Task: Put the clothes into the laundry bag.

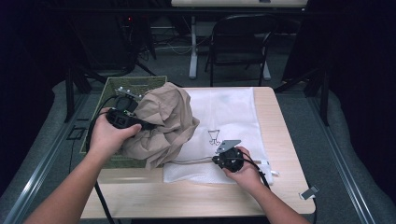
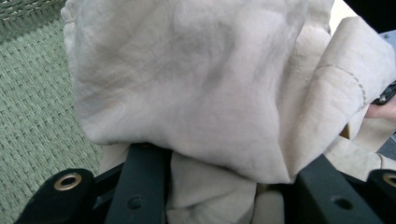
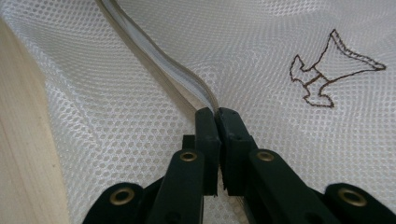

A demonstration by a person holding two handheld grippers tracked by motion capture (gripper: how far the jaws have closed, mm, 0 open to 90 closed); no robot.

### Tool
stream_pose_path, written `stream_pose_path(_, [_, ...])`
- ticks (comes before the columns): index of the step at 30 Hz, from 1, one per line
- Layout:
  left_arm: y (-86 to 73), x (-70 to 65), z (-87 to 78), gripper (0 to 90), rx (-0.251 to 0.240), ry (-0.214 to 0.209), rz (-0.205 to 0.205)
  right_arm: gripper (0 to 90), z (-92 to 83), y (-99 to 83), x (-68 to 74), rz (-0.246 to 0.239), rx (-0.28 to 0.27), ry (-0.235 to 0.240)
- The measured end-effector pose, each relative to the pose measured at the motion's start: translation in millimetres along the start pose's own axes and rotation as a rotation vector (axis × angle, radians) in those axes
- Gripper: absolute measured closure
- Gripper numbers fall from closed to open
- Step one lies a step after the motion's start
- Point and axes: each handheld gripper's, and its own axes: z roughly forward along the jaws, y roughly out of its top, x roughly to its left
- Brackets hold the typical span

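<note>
Wooden table (image 1: 196, 196) carries white mesh laundry bag (image 1: 233, 116), spread flat, small brown embroidered figure (image 3: 329, 70) on its face. Green woven mat (image 1: 116, 88) lies at table's left edge. Bunched beige garment (image 1: 163, 121) sits partly on mat, partly on bag's left side. Left gripper (image 1: 140, 125) clamps fold of garment between jaws; cloth bulges over them. Right gripper (image 3: 216, 113) has jaws pinched together on bag's zipper seam (image 3: 159, 51) near front edge.
</note>
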Motion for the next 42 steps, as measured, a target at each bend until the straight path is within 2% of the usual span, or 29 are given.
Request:
stream_pose_path(14, [-10.6,0.7,-3.0,65.9,-0.010,-0.009,-0.008,87.0,-19.3,21.7,-7.1,-0.009,-0.024,0.000])
stream_pose_path(19, [-12.3,-0.4,-4.1,65.9,-0.013,-0.013,-0.012,86.2,-19.5,23.5,-10.2,0.021,-0.021,0.024])
stream_pose_path(22, [-12.5,-1.0,-4.8,65.9,-0.014,-0.012,-0.011,85.7,-17.4,23.4,-12.7,0.039,0.002,0.048])
stream_pose_path(25, [-12.5,-1.8,-5.6,65.9,-0.015,-0.013,-0.008,84.0,-14.3,23.1,-12.8,0.042,0.018,0.052])
stream_pose_path(29, [-12.4,-3.1,-6.7,65.9,-0.019,-0.011,-0.007,81.5,-10.5,23.0,-10.9,0.037,0.018,0.035])
stream_pose_path(34, [-13.0,-3.5,-7.4,65.9,-0.018,-0.015,-0.004,86.8,-9.7,24.6,-8.9,0.012,0.030,0.003])
stream_pose_path(42, [-16.5,-3.0,-6.3,65.9,-0.018,-0.018,-0.007,87.8,-13.7,28.4,-10.2,0.019,-0.006,-0.010])
